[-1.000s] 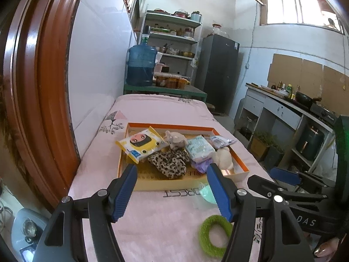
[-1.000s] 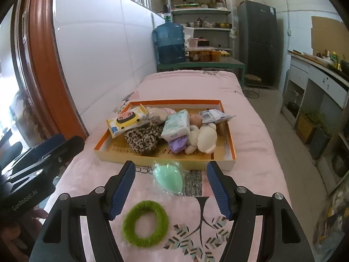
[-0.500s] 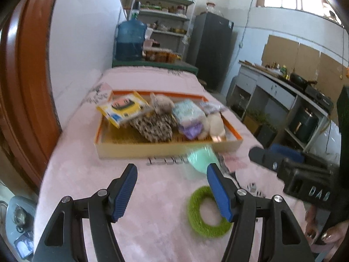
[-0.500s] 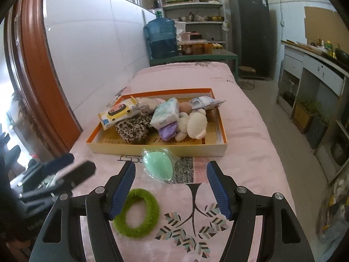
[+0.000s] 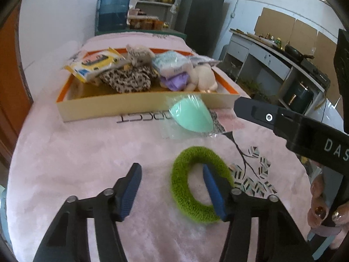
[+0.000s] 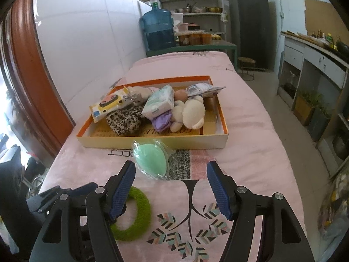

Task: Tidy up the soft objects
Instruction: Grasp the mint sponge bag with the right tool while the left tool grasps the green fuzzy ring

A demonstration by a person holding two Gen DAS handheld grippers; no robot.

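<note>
A fuzzy green ring (image 5: 194, 183) lies on the pink cloth; it also shows in the right wrist view (image 6: 139, 216). My left gripper (image 5: 172, 187) is open and low over it, its right finger inside the ring's hole and its left finger outside on the cloth. A mint-green sponge in clear wrap (image 5: 190, 118) lies just before the orange-rimmed box (image 5: 139, 107), also seen in the right wrist view (image 6: 150, 161). My right gripper (image 6: 171, 187) is open and empty, hovering short of the sponge. The box (image 6: 222, 139) holds a wipes pack, leopard cloth, tissue pack and plush toys.
The pink cloth covers a long table beside a white tiled wall (image 6: 87, 43) and a brown door frame (image 6: 28, 65). A blue water jug (image 6: 158, 28), shelves and a dark fridge (image 6: 248, 21) stand at the far end. A counter (image 6: 316, 52) runs along the right.
My left gripper has dropped forward and down onto the green ring, its right finger now inside the hole. My right gripper has moved a little nearer the sponge.
</note>
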